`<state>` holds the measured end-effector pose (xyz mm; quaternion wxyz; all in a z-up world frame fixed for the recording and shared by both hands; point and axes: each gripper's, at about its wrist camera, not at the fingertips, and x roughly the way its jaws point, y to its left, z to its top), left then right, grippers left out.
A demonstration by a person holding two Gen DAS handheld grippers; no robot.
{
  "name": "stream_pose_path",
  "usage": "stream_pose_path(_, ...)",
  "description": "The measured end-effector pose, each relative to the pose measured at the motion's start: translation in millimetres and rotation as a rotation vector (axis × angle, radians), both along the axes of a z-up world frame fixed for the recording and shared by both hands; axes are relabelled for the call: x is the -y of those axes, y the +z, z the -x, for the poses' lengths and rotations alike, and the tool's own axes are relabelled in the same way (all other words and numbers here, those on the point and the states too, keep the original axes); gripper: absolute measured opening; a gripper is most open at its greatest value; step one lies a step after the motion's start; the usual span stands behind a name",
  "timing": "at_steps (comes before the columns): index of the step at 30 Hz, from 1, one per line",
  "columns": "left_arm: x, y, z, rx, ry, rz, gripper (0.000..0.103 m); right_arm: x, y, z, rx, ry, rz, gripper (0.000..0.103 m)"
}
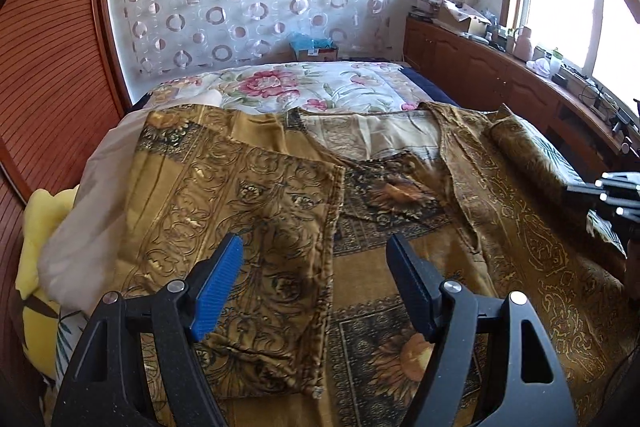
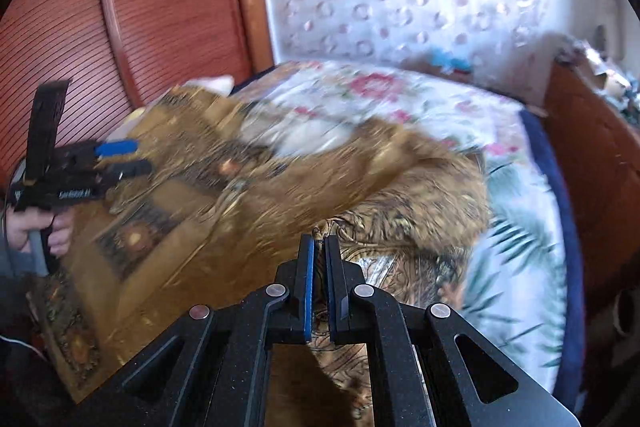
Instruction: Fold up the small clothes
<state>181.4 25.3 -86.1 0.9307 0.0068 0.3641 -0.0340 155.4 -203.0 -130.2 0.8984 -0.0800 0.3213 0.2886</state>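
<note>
A: Nearest the lens are the left tongs (image 1: 314, 247), jaws standing well apart with nothing between them, hanging over the gold patterned garment (image 1: 380, 227). So how far along would you say this is?

B: Partway, by my reading. The garment lies spread on the bed (image 1: 280, 87), on the floral bedspread, and its left panel (image 1: 240, 211) is already laid over toward the middle, with a straight edge running down the front. That looks like one fold done.

A: And the other side?

B: Not yet folded. The right tongs (image 2: 318, 241) are closed together on the garment's right-hand edge; you can see cloth pinched between the blue pads (image 2: 309, 283) in the right wrist view. The fabric there is bunched and partly raised, and that view is blurred, so I can't say how high the edge is lifted.

A: So what is left?

B: I judge that the right side must come across to meet the left panel, then the length probably needs halving. The neckline (image 1: 360, 125) is open and flat at the far end.

A: Any writing?

B: Only a small pale line of lettering on the side of the left tool (image 2: 76, 193), seen from the right wrist view, above the person's hand (image 2: 38, 233). It is too small and smeared to read. A box (image 1: 316, 49) beyond the bed carries a label, equally illegible.
</note>
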Motion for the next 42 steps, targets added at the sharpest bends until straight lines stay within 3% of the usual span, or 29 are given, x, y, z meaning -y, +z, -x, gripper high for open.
stream_pose_path(4, -5.5, -0.8, 0.1, 0.003, 0.013, -0.006, 0.075, 0.1, -15.8, 0.0, -0.048, 0.016, 0.013, 0.005)
stream_pose_path(7, -10.3, 0.5, 0.2, 0.010, 0.026, -0.010, 0.075, 10.4, -12.8, 1.4, -0.066, 0.008, -0.001, 0.016)
stream_pose_path(9, -15.8, 2.7, 1.1, 0.015, 0.039, -0.014, 0.075, 5.1, -3.3, -5.2, -0.059, 0.007, -0.009, 0.035)
stream_pose_path(11, -21.0, 4.9, 3.3, 0.025, 0.056, -0.020, 0.075, 4.7, 6.9, -3.3, -0.026, -0.023, 0.006, 0.041)
stream_pose_path(17, -34.2, 7.8, 3.3, 0.031, 0.080, -0.013, 0.075, 16.2, 20.3, -9.2, 0.032, -0.131, 0.034, 0.044)
stream_pose_path(22, -35.0, 5.3, 3.6, 0.026, 0.076, -0.011, 0.075, 24.2, 6.5, -33.0, -0.041, -0.206, 0.054, 0.044)
stream_pose_path(31, -28.4, 0.1, 0.7, 0.009, 0.050, -0.015, 0.075, 2.5, 1.0, -100.3, -0.156, -0.176, 0.021, 0.044)
stream_pose_path(32, -28.6, -0.1, 0.7, 0.009, 0.049, -0.015, 0.075, -1.9, -1.3, -108.7, -0.168, -0.163, 0.025, 0.041)
stream_pose_path(33, -29.5, -0.2, 0.8, 0.009, 0.050, -0.014, 0.075, -5.5, -1.9, -113.6, -0.168, -0.156, 0.031, 0.024)
stream_pose_path(35, -30.3, 0.0, -0.5, 0.008, 0.053, -0.011, 0.075, -17.7, -0.5, -118.6, -0.164, -0.106, 0.034, 0.007)
stream_pose_path(39, -31.6, -0.9, -2.3, 0.007, 0.055, -0.011, 0.075, -44.6, 13.4, -116.0, -0.121, 0.019, -0.017, 0.006)
stream_pose_path(42, -31.4, -1.0, -1.7, 0.007, 0.054, -0.009, 0.075, -55.5, 26.4, -111.1, -0.069, 0.043, -0.031, 0.006)
